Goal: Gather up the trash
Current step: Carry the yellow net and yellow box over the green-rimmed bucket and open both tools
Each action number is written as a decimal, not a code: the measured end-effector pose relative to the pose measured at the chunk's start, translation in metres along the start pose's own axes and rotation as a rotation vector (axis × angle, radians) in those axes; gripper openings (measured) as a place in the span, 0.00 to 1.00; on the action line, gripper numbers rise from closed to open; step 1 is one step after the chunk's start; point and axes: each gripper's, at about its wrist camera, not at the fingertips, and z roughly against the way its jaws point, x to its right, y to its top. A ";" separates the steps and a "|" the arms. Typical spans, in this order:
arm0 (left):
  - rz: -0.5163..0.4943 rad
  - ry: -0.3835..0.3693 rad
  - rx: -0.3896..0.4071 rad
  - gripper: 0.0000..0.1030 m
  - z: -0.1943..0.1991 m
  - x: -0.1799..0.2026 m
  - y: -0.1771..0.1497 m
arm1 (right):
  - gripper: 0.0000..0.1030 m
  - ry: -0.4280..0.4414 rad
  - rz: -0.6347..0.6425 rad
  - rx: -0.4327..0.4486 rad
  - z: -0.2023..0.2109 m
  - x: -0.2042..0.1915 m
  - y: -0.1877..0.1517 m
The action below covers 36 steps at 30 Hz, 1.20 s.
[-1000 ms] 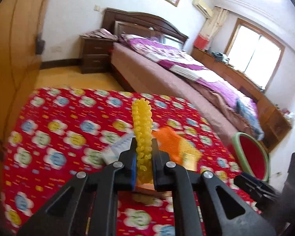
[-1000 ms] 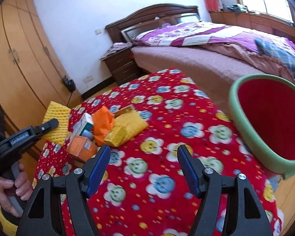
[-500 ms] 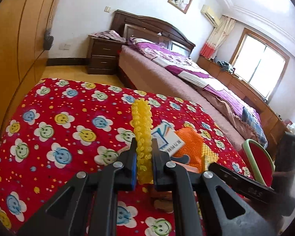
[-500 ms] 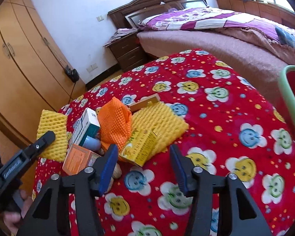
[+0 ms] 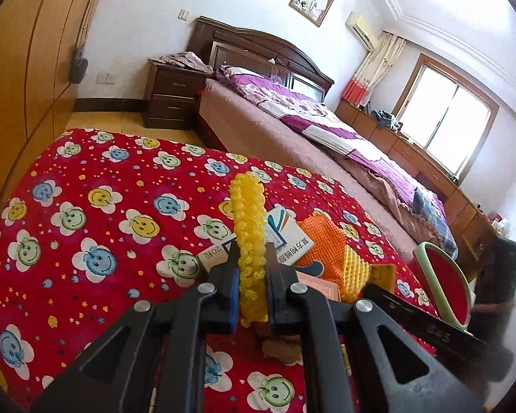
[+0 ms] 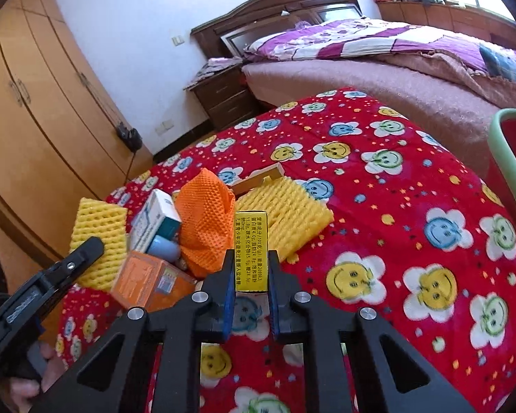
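Currently the right claw [image 6: 250, 277], jaws just closing, pinches the narrow yellow carton [image 6: 251, 251] by its long sides at the trash pile's edge on the red tabletop [image 6: 412, 206]; likely light, stiff, crushable. Left claw [image 5: 252, 275] clamps a yellow foam fruit net [image 5: 248, 227], soft and springy, above the pile.

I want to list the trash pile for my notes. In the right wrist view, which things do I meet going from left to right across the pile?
Yellow foam net → white and teal box → orange foam net → yellow printed box held in the right claw → flat yellow foam net.
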 end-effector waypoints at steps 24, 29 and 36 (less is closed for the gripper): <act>-0.071 -0.130 0.002 0.11 0.047 0.081 -0.004 | 0.16 0.004 -0.100 0.139 0.125 0.066 -0.028; -0.103 -0.176 -0.032 0.11 0.043 0.116 -0.012 | 0.16 -0.021 -0.165 0.176 0.144 0.098 -0.029; -0.187 -0.245 -0.094 0.11 0.020 0.180 -0.016 | 0.16 -0.070 -0.265 0.226 0.166 0.147 -0.026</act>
